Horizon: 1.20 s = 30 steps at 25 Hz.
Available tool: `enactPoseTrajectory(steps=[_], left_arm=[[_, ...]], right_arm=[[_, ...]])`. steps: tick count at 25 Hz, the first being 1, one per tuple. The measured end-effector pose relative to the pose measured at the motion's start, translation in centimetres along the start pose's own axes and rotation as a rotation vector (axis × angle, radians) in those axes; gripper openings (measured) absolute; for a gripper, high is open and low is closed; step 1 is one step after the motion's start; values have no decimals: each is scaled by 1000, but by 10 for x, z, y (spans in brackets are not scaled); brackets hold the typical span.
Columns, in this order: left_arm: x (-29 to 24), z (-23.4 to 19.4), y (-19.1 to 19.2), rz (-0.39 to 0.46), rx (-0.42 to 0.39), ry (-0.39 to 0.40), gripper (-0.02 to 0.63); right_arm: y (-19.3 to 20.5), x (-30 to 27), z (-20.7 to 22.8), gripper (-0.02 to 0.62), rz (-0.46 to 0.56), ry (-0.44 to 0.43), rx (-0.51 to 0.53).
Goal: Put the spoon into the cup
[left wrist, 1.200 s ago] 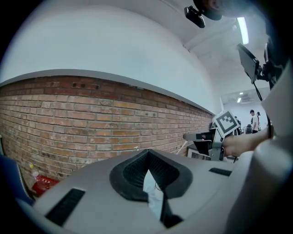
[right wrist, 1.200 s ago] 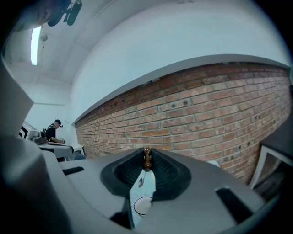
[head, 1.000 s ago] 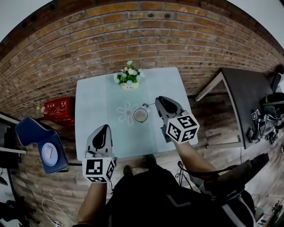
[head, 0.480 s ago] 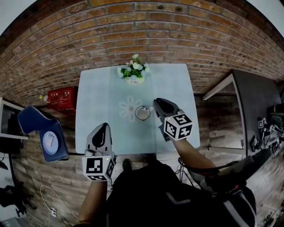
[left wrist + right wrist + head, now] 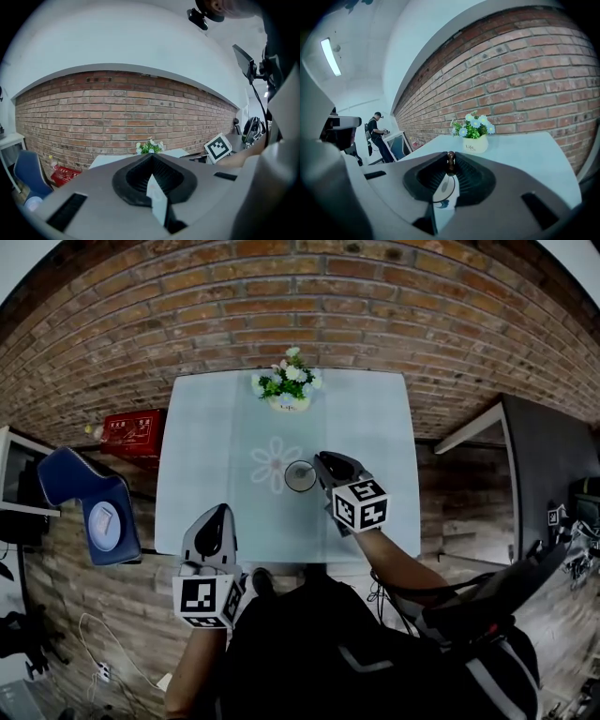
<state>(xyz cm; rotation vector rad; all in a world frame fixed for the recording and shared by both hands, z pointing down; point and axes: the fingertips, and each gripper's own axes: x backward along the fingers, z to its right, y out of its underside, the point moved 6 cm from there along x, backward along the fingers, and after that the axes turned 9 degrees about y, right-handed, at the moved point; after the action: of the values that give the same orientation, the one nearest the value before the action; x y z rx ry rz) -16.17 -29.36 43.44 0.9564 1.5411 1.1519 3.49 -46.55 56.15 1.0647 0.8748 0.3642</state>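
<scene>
**Spoon (image 5: 450, 160) sinks toward the cup (image 5: 300, 475)**

Right gripper (image 5: 321, 463) has dropped beside the cup at the middle of the bench (image 5: 202, 451), jaws clenched on the spoon, whose dark brown rounded end shows at their tips. Left gripper (image 5: 217, 512) hangs at the near edge, jaws together, empty. Light, stiff and thin, the spoon may swivel; a firm pinch on its handle suits.

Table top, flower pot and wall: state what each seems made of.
Table top: smooth pale blue sheet, likely glass or laminate, judging by its flat, even surface. Flower pot: cream, smooth, with printed lettering, probably glazed ceramic, possibly plastic. Wall: rough red-brown brick, pale mortar joints visible.
</scene>
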Motion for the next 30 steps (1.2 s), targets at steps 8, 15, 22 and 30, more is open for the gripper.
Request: enactPoseTrajectory(steps=[8,15,22,30], left_arm=[[13,-1,6,-21,15,-74,9],[22,-1,7,-20,5,-108,9],[31,-1,9,-21,2,-114,9],[37,-2,9,-29,9,-91,9]], right_arm=[[27,-22,-1,60,-65,-23,20],[39,-30,-1,60,-79,-18,4],[42,-30,2,60,-64,17,-15],[45,-34,0,61,-76,38,17]])
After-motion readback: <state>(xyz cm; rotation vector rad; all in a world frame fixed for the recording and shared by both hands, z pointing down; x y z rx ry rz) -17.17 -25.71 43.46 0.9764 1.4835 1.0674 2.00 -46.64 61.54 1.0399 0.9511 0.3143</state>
